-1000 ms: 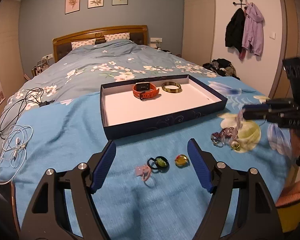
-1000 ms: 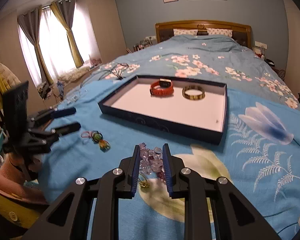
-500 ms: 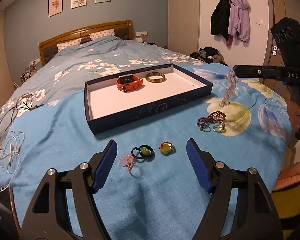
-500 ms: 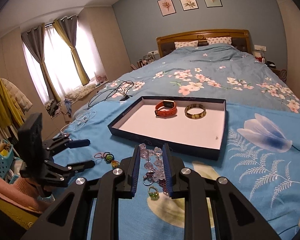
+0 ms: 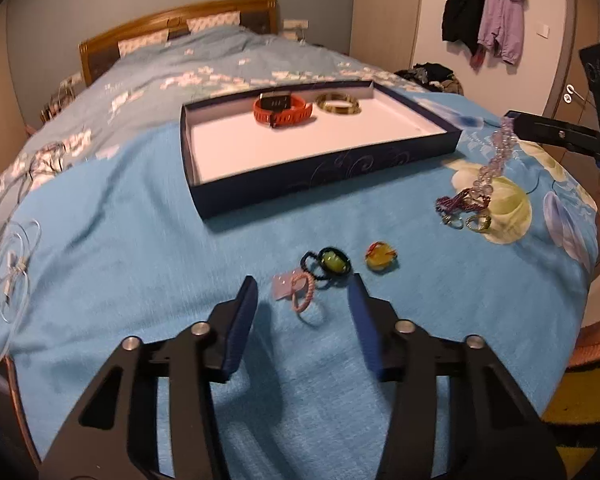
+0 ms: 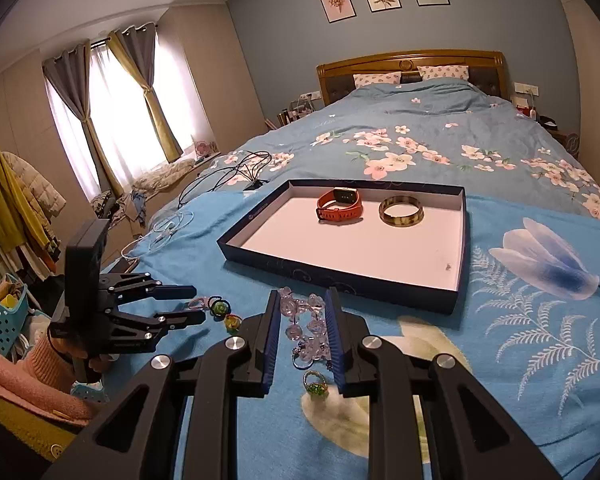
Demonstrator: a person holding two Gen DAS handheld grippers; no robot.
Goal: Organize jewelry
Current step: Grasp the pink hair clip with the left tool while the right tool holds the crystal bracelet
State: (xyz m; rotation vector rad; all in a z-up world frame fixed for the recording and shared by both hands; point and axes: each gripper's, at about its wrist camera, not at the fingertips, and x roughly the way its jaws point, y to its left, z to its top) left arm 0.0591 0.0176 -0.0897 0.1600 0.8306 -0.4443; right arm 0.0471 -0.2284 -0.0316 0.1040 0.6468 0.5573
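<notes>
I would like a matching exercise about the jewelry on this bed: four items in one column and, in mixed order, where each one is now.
Items:
1. orange wrist watch
2. clear purple bead chain
3. pink hair tie
4. yellow glass marble

Places:
A. hanging from the right gripper
B. on the blue blanket, right of the black hair tie
C. inside the dark blue tray
D. between the left gripper's open fingers

Pairs: 1-C, 2-A, 3-D, 4-B
</notes>
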